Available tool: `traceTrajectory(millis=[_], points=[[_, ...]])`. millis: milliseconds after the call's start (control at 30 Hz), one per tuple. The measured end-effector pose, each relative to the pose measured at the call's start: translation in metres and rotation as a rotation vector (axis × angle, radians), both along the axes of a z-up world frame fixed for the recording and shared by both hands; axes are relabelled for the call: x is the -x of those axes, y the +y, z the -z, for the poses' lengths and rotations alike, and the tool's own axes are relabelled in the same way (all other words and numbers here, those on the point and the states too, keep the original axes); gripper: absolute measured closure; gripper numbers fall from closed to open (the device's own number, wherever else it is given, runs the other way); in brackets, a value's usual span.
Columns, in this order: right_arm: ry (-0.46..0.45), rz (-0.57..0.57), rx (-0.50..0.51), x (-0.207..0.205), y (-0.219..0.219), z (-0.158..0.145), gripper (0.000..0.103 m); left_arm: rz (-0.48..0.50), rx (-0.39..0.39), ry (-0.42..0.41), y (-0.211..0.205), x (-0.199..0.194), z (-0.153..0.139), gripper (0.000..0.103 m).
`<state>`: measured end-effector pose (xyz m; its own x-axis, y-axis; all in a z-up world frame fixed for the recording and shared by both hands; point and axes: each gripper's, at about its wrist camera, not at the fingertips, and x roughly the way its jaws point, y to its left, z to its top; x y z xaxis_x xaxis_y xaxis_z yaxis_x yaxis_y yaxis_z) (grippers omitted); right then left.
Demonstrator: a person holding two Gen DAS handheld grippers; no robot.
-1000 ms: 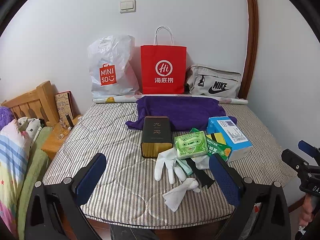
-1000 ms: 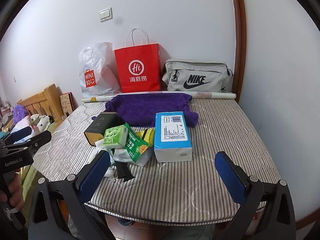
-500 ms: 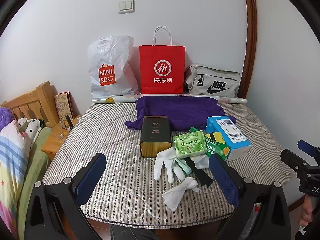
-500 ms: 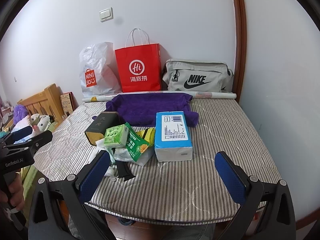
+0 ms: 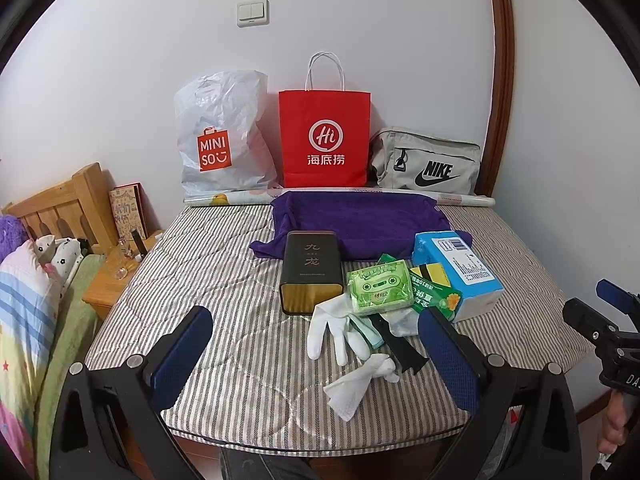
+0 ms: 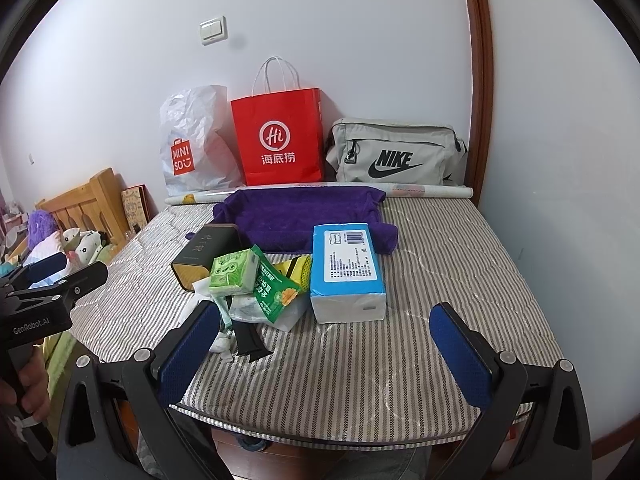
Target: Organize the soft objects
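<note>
Nothing has shifted: both claws, left (image 5: pixel 316 354) and right (image 6: pixel 325 346), hang spread and empty, so take the glove (image 5: pixel 340 330) at 12 o'clock by pinching low, clear of the tin (image 5: pixel 311 276).

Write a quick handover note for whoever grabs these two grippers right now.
Left gripper: open, empty, short of the pile.
Right gripper: open, empty, facing the blue tissue pack.
On the striped mattress: white cloth gloves, green tissue packet, blue pack and dark tin sit clustered in front of the spread purple towel.
Done: nothing visibly sorted.
Left: all soft items.
</note>
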<state>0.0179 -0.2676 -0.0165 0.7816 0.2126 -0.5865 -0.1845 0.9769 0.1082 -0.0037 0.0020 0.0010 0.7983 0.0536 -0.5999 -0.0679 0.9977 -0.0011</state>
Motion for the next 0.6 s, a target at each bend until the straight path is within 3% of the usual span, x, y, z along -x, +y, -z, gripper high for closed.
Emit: traceTrajectory(millis=[600], points=[[0.010,-0.016,-0.026,-0.0049,-0.0003,0.0024,0.000,0.010,-0.002,-0.001,-0.0012,-0.0018,-0.0003,0.000]])
